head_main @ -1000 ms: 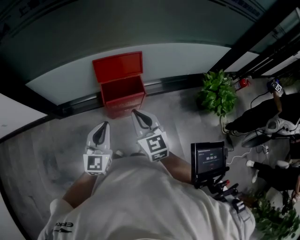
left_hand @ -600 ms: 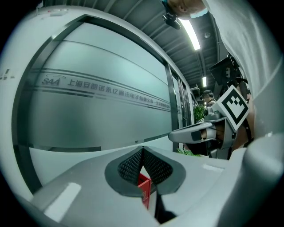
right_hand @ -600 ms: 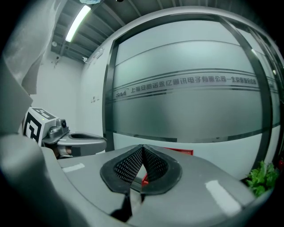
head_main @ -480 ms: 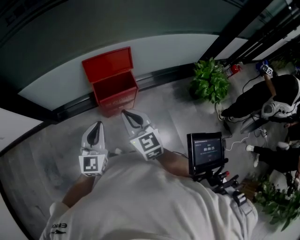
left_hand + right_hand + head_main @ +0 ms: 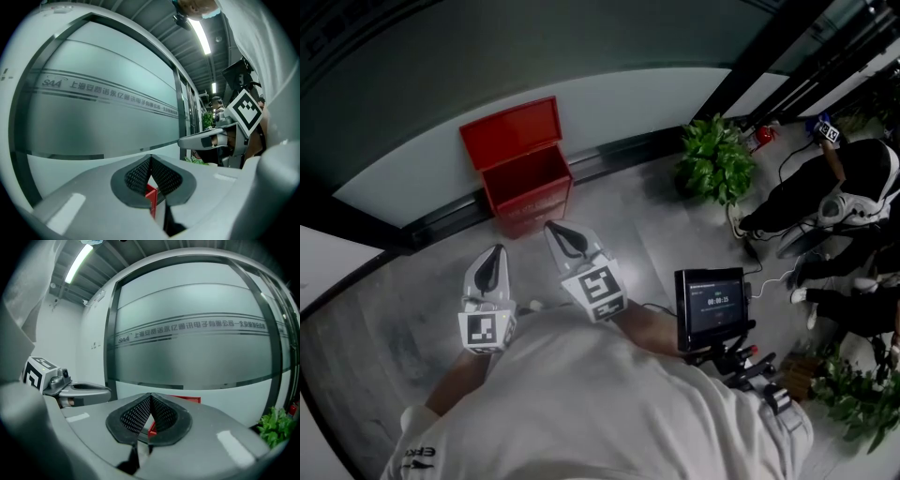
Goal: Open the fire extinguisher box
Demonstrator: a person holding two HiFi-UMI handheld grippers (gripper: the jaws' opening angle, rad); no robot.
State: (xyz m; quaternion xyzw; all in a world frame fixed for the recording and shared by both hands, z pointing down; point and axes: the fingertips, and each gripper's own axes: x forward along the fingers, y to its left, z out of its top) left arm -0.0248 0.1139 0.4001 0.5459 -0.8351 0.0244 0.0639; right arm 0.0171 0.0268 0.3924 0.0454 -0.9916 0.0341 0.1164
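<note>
Holding left gripper point(image 5: 497, 255) clenched on nothing | holding right gripper point(image 5: 558, 230) likewise closed, empty | pointing both toward fire extinguisher box point(image 5: 520, 178) | box standing lid-up on floor point(image 5: 628, 220) against glass wall point(image 5: 656, 94), lying ahead of both tips, touching neither, nearer right one

Only lettering I can actually read is "SAA" plus a line of Chinese characters on the frosted glass wall point(image 5: 93, 89). The small screen point(image 5: 710, 307) shows digits, way too tiny.
</note>
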